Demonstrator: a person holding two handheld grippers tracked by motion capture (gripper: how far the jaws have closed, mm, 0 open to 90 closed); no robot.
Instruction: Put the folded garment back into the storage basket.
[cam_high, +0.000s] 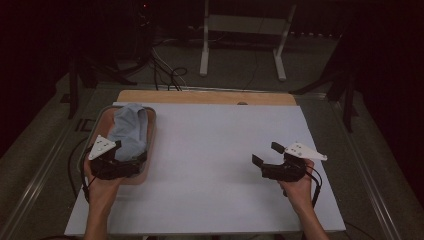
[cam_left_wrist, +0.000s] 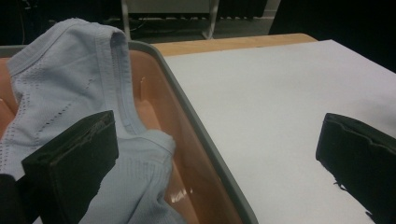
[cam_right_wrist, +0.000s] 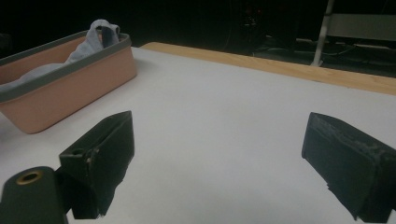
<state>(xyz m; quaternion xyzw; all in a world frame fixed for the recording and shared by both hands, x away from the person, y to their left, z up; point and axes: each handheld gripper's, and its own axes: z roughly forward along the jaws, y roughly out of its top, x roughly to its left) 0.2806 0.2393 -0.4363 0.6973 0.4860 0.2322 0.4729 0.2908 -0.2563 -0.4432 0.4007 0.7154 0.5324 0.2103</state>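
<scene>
- Where the white table top ends on the left, a pink bin with a grey rim sits on it, by the left edge.
- A light blue cloth lies inside the bin. It fills most of the bin and bunches up high at the far end, where it pokes above the rim.
- In the left gripper view, the cloth has tiny holes in rows and a thick sewn edge. It is crumpled, with one fold lying over another.
- The left gripper is held in the person's left hand. It sits over the near end of the bin.
- Its two black jaws are wide apart, and nothing is between them. One jaw is over the cloth inside the bin, and the other jaw is over the bare table beside the bin. The pictures do not show if the jaw touches the cloth.
- The right gripper is held in the person's right hand. It is on the right side of the table, well apart from the bin.
- Its jaws are wide apart too, and they point left across the table. They hold nothing.
- In the right gripper view, the bin is far off to the left, with the cloth peeking over its rim.
- A strip of bare wood shows along the far edge of the table.
- Past the table, the floor is dark, and a white metal stand and some black cables are there.
</scene>
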